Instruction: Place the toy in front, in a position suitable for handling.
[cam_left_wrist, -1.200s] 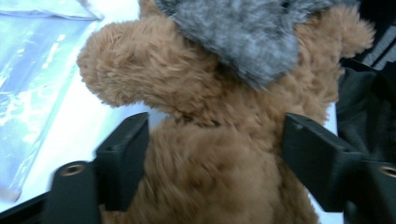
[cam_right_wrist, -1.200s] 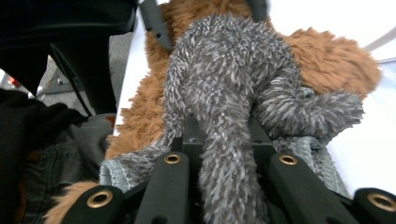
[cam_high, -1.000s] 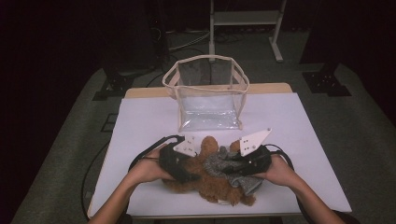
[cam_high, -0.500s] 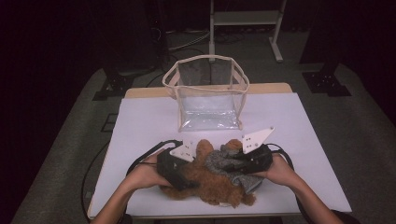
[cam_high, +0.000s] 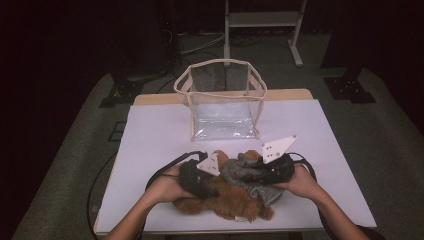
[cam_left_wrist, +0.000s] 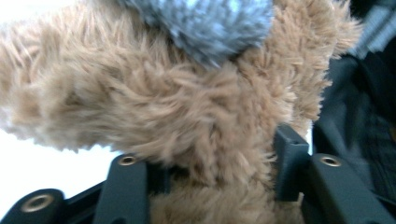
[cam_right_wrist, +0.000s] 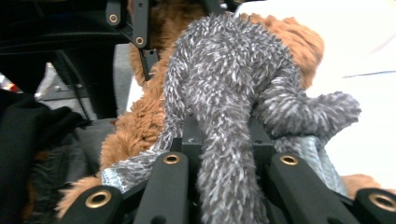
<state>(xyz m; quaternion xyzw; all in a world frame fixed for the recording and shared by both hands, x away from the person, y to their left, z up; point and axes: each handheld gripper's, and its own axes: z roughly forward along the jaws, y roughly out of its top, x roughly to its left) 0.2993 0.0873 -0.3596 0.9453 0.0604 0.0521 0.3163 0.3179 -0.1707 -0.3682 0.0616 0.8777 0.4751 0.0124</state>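
A brown teddy bear (cam_high: 227, 205) lies on its side near the table's front edge, wearing a grey fuzzy garment (cam_high: 239, 171). My left gripper (cam_high: 214, 191) comes in from the left. Its jaws have just been closing and now pinch a brown furry limb (cam_left_wrist: 154, 107) between the pads, with the left gripper (cam_left_wrist: 210, 161) shut on it. My right gripper (cam_high: 246, 175) reaches in from the right. In its own view the right gripper (cam_right_wrist: 219, 142) is shut on a strand of the grey garment (cam_right_wrist: 224, 74), with the bear's fur (cam_right_wrist: 137, 123) behind it.
A clear plastic bag with beige trim (cam_high: 222, 100) stands open at the back middle of the white table (cam_high: 150, 135). Black cables loop from both grippers along the table. A metal stand (cam_high: 260, 20) is on the floor beyond.
The left hand has shifted slightly toward the bear and sits lower on it. The bear has settled a little closer to the front edge. The right hand has stayed in place.
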